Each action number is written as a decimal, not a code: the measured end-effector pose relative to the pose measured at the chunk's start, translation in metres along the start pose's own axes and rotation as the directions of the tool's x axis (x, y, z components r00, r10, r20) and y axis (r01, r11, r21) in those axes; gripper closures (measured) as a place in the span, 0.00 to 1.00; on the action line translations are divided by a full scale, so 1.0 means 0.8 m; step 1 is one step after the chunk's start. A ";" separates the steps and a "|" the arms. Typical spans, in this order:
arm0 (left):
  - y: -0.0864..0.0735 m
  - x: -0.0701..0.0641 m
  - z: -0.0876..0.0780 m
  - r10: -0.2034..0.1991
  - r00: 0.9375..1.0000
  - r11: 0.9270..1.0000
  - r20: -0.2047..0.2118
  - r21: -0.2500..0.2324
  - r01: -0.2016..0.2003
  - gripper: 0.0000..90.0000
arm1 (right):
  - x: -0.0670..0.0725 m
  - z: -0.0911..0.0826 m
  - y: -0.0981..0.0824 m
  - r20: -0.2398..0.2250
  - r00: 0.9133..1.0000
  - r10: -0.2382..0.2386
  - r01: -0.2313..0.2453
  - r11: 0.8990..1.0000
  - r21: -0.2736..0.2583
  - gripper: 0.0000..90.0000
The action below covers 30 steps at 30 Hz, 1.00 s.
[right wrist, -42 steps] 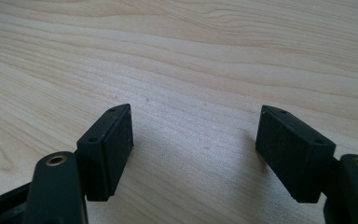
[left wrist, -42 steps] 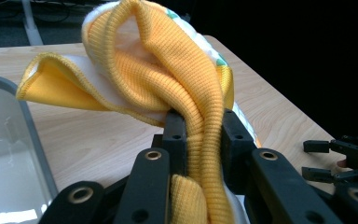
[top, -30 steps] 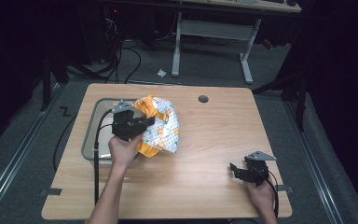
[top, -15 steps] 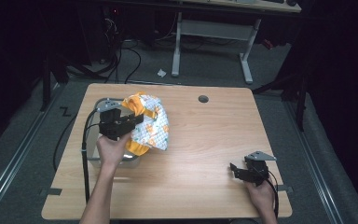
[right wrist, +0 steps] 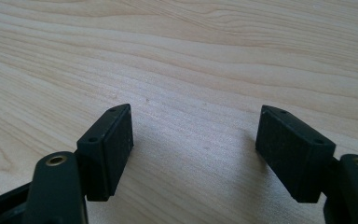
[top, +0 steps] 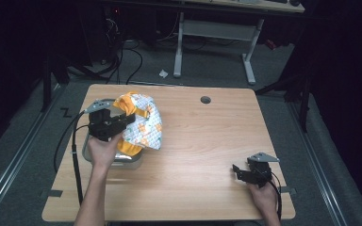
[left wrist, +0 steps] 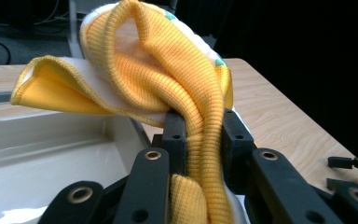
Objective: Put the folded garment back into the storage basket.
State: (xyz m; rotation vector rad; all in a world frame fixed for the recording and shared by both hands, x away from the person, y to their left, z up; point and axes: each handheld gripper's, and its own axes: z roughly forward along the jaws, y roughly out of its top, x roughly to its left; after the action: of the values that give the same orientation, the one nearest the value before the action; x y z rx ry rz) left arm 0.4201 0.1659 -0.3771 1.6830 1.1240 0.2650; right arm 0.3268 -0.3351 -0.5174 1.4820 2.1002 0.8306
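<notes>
The orange-and-white cloth point(top: 139, 123) hangs over the tray point(top: 128, 162) at the table's point(top: 202, 155) left, its ribbed band pinched in the left gripper point(left wrist: 199, 135). The right gripper point(right wrist: 193, 149) rests wide apart, empty, near the right front edge. Grey floor and cables point(top: 122, 56) lie beyond.

Light wood-grain counter point(top: 193, 155), rectangular with rounded corners, standing on grey floor point(top: 28, 141). Round dark hole point(top: 205, 100) near the far edge, right of centre. Metal tray point(top: 129, 161) resting on the left part, pale and shallow inside point(left wrist: 51, 154). Right tool point(top: 245, 173) low at the near right corner, whether touching the wood unclear. Bare grain across the middle.
</notes>
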 end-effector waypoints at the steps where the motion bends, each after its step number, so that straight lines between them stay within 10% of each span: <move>1: 0.000 0.001 -0.001 -0.003 1.000 1.000 -0.002 0.000 0.003 0.84 | 0.000 0.000 0.000 0.000 1.000 0.000 0.000 1.000 0.000 0.31; 30: -0.011 0.052 -0.007 -0.006 0.994 0.996 -0.106 0.086 0.016 0.84 | 0.000 0.000 0.000 0.000 1.000 0.000 0.000 1.000 0.000 0.31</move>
State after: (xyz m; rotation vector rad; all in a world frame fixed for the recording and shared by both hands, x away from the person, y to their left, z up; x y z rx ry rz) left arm 0.4339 0.2016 -0.3964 1.7556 1.2379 0.3047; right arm 0.3268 -0.3351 -0.5174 1.4823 2.0999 0.8306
